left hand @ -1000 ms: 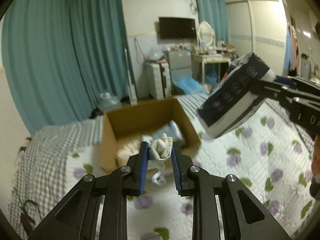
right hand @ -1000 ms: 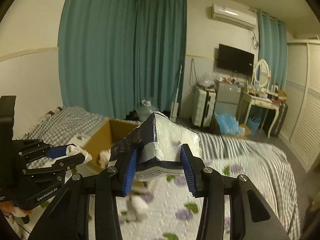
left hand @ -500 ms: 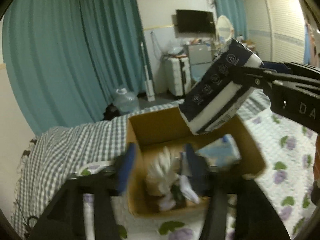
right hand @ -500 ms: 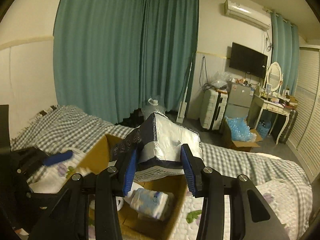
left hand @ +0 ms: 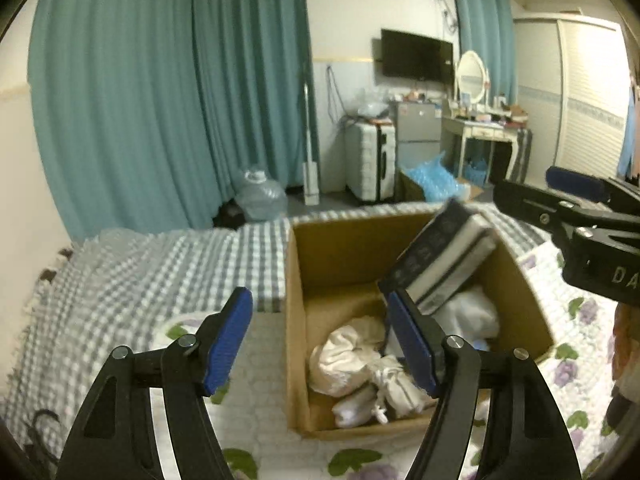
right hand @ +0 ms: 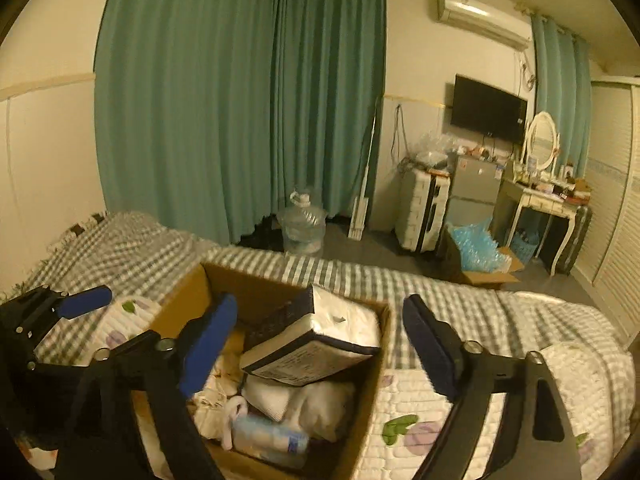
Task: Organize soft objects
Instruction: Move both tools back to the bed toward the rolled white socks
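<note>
**Both tongs empty over the box**

Left wrist view: left tongs [left hand: 320, 338] spread wide, holding nothing, hovering over the near-left corner of the box [left hand: 296, 280]. Box sits on the bed [left hand: 140, 264]. Inside it: pale cloth bundles [left hand: 348, 356] at the near side, and a dark-wrapped tissue pack [left hand: 444, 260] tilted against the far-right wall, resting on white stuff. Right tongs [left hand: 572, 196] enter from right of the box.

Right wrist view: right tongs [right hand: 316, 344] also wide and empty, straddling the pack [right hand: 316, 344], which lies loose on top of the box [right hand: 376, 380] contents, not gripped. A small blue-white packet [right hand: 272, 440] lies at the near side of the box.

Judgement: drop-off step looks complete for both items. Next move calls for lifting both tongs away from the box and seeking any soft object left on the bed; none visible here.
</note>
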The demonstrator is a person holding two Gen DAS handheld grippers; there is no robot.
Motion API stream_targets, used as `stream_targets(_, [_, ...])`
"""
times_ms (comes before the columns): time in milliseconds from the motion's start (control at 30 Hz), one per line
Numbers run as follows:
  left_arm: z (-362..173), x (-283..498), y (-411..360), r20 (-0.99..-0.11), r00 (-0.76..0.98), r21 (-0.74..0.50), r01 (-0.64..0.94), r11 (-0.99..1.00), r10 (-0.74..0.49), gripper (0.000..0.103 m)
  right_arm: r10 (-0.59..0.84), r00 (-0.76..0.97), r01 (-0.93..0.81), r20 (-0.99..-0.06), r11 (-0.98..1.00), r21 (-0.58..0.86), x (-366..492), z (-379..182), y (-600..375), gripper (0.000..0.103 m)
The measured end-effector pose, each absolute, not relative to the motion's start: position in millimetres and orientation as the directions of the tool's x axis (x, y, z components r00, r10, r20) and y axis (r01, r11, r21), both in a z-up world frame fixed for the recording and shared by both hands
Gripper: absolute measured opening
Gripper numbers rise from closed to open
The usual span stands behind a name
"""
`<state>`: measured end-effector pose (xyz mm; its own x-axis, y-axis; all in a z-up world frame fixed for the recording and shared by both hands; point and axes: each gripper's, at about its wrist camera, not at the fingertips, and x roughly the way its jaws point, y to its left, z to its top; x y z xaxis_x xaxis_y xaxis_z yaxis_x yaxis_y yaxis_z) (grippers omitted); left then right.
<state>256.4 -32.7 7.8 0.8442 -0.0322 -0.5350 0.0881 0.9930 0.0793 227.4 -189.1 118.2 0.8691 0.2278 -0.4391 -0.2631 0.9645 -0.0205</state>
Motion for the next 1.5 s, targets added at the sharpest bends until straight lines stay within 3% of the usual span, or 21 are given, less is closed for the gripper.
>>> stream_targets(133, [41.3,229.1,-37.7,-0.483,0.875,0.106,0.083,0.991,-0.021,0.075,0.238,0.89,-0.269,-0.389,0.963,-0.028,189.2,164.3,-197.5,0.095])
stream_targets(167, [55.3,215.9,-38.4,-0.458,0.889,0.108,0.08,0.991,-0.022,0.088,0.238,0.893,-0.271,-0.381,0.962,-0.034,179.9,173.5,-199.0,0.096])
stream_targets(200, [65.0,206.5,-38.3,-0.441,0.897,0.107,0.079,0.991,-0.024,0.092,0.234,0.896,-0.272,-0.378,0.961,-0.05,167.2,185.5,-200.2,0.097])
stream_targets(367, [120.1,150.0,-32.8,-0.334,0.943,0.087,0.028,0.996,0.003,0.092,0.209,0.912,-0.265,-0.353,0.957,-0.119,108.5,224.4,-212.8,0.101])
stream_targets(633, [147.9,93.5,-21.8,-0.325,0.946,0.018,0.003,1.0,0.003,0.092,0.206,0.894,-0.279,-0.399,0.951,-0.134,44.6,216.9,-237.6,0.102])
stream_targets(833, [104.7,82.2,-26.1,-0.408,0.913,0.014,0.021,1.0,-0.014,0.092,0.204,0.835,-0.287,-0.511,0.954,-0.088,43.5,142.4,-237.6,0.102])
stream_targets(1133, [-1.1,119.4,-37.9,-0.58,0.814,-0.005,0.027,1.0,-0.025,0.092,0.168,0.672,-0.219,-0.721,0.975,0.023,91.4,-7.1,-228.0,0.102])
stream_targets(1367, [-64.6,148.3,-47.5,-0.655,0.755,0.031,0.032,0.999,-0.004,0.092,0.149,0.579,-0.138,-0.802,0.987,0.084,123.1,-69.5,-224.4,0.102])
stream_targets(1467, [-83.9,159.8,-40.0,-0.688,0.726,0.017,0.023,1.0,-0.005,0.092,0.157,0.562,-0.124,-0.812,0.987,0.105,132.8,-78.5,-221.4,0.093])
stream_targets(1500, [-88.1,161.9,-38.1,-0.695,0.719,0.012,0.021,1.0,-0.007,0.092,0.148,0.563,-0.123,-0.813,0.988,0.094,134.5,-79.8,-219.4,0.082])
